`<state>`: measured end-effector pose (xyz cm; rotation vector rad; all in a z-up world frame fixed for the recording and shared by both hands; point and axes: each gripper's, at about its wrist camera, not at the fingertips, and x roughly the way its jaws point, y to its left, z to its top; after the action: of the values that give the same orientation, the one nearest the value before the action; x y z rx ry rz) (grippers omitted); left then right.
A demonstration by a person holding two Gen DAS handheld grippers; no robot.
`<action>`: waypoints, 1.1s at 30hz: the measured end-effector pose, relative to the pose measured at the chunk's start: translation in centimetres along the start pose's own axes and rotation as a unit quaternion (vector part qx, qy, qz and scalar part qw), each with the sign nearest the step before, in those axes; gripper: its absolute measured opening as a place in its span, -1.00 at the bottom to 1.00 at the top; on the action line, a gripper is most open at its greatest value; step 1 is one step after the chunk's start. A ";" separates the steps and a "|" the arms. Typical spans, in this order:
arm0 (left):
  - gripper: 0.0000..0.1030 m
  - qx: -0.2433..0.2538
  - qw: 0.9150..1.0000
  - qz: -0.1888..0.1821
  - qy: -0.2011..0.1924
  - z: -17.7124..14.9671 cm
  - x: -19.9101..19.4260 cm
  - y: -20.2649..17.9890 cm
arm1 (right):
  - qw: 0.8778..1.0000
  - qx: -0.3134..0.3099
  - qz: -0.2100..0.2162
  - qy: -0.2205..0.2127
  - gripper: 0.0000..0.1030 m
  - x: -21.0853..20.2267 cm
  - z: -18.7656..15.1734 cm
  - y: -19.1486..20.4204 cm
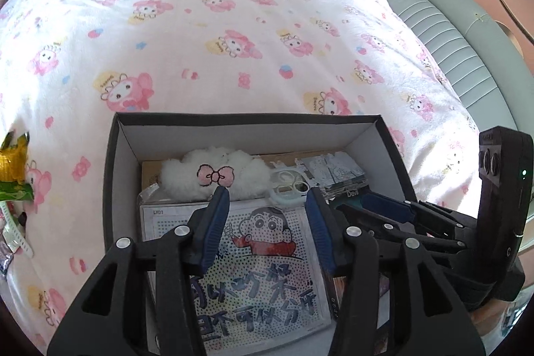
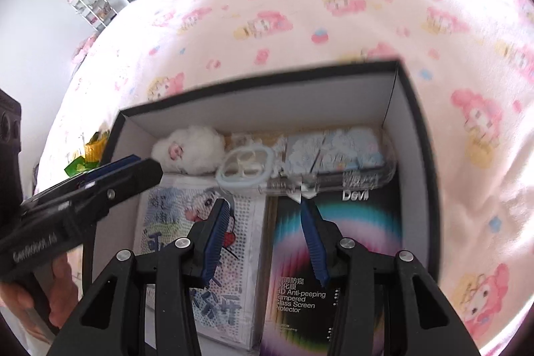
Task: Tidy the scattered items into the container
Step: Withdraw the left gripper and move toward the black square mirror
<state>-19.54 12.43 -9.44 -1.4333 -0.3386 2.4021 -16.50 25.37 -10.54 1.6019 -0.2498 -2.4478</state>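
The black box point(image 1: 110, 175) with white inner walls sits on the pink cartoon-print blanket. Inside lie a white fluffy pouch with a pink bow point(image 1: 213, 175), a cartoon dot-picture sheet point(image 1: 260, 256), a pale blue ring case point(image 1: 290, 189) and a dark screen-protector pack point(image 2: 333, 256). My left gripper point(image 1: 267, 199) hovers over the sheet, open, with nothing between its fingers. My right gripper point(image 2: 263, 206) hangs over the seam between sheet and pack, open and empty; a clear case point(image 2: 333, 179) lies just beyond its tips. Each gripper shows in the other view, the right gripper point(image 1: 352, 202) and the left gripper point(image 2: 143, 165).
Outside the box, at its left, lie a green-and-yellow snack packet point(image 1: 15, 169) and a white perforated strap point(image 1: 16, 236). The blanket point(image 1: 233, 39) spreads wide behind the box. A grey padded headboard point(image 1: 450, 39) runs along the right. A hand point(image 2: 60, 296) holds the left gripper.
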 end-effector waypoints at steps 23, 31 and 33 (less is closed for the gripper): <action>0.10 0.025 0.996 0.013 -0.082 -8.7 -16.0 -0.2 | 0.989 -0.058 -0.012 -0.133 -0.07 -12.2 -8.2 11.5; 0.10 -0.008 0.993 0.044 -0.108 -10.5 -19.9 3.8 | 0.987 -0.099 0.009 -0.127 -0.07 -11.5 -8.3 16.5; 0.10 -0.031 0.991 0.053 -0.115 -11.0 -21.0 5.9 | 0.985 -0.119 0.026 -0.121 -0.07 -10.7 -8.1 18.7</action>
<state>-1.43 -0.80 0.19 -1.2287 -0.4026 2.6729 -3.42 9.88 0.38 1.1882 -0.0319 -2.5194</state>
